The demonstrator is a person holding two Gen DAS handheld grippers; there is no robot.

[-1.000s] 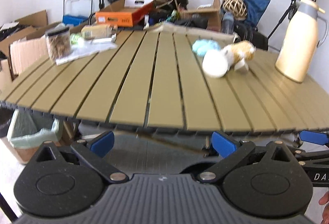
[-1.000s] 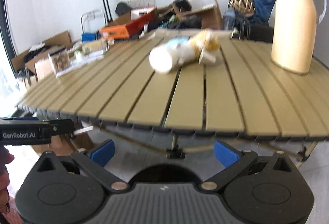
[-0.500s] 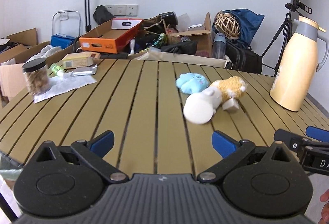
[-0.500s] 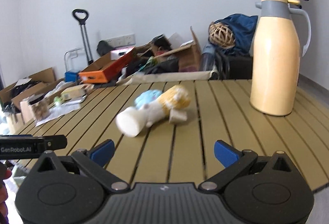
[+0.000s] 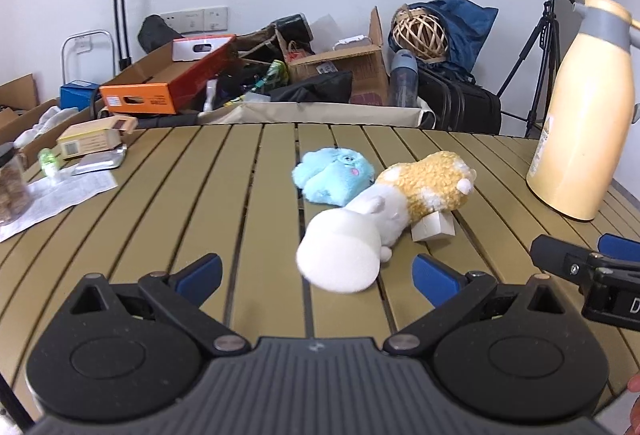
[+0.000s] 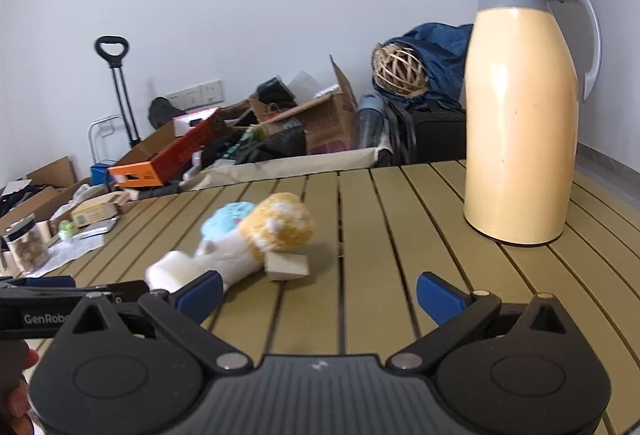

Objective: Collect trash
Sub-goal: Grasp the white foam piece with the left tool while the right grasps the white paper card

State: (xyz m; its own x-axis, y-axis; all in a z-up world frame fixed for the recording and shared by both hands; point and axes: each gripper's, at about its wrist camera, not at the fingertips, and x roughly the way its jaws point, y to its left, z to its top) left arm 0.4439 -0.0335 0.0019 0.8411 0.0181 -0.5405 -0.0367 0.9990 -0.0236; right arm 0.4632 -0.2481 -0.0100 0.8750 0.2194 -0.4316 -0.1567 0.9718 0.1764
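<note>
Both grippers over the near edge of the olive slatted table [image 5: 168, 203], nothing held: left gripper [image 5: 316, 273] jaws spread wide, right gripper [image 6: 318, 293] jaws spread wide too. Landmark is the yellow-and-white plush toy [image 5: 416, 195], lying on its side mid-table. White foam cylinder [image 5: 340, 259] touches the plush's near end, sitting right between the left gripper's blue fingertips [image 5: 434, 277] in that view, contact not visible. Small beige paper box [image 5: 432, 227] tucked against the plush's near-right side. Light-blue plush [image 5: 334, 173] pressed against its far-left side. Cream thermos jug with grey collar [image 6: 520, 103] stands upright well right of the plush. White paper sheet [image 5: 60, 195], silver foil pouch [image 5: 100, 163] and tan carton [image 5: 94, 141] lie far left of the plush.
</note>
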